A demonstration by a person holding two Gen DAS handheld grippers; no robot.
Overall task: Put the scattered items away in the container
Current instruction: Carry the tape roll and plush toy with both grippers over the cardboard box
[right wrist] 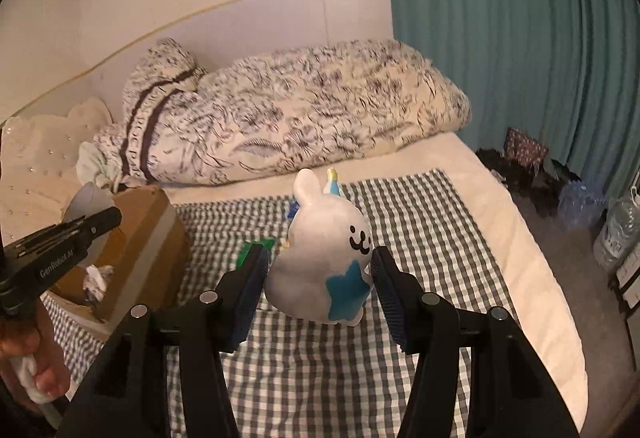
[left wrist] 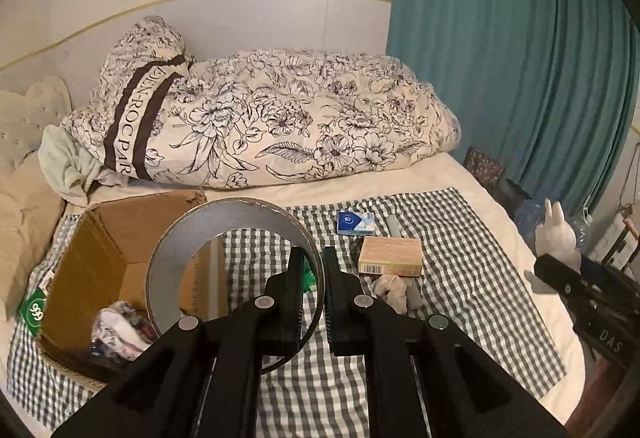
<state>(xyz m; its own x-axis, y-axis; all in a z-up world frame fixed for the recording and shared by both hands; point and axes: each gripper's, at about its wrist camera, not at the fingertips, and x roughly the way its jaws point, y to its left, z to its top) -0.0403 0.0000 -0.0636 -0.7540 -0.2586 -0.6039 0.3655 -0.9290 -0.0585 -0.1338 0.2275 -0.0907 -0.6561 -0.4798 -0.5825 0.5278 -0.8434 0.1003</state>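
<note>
— What have I got on the left?

— My left hand-held gripper (left wrist: 313, 294) is clamped on the rim of the tape roll (left wrist: 236, 270), held up just beside the cardboard box (left wrist: 116, 238) at the left edge of the checked cloth (left wrist: 460, 250) on the bed.

— And the right?

— My right hand-held gripper (right wrist: 320, 282) has its fingers closed against the sides of the white bunny plush (right wrist: 320, 258), lifted over the cloth. A tan box (left wrist: 390, 256), a blue packet (left wrist: 355, 222) and crumpled paper (left wrist: 390, 288) lie mid-cloth.
</note>
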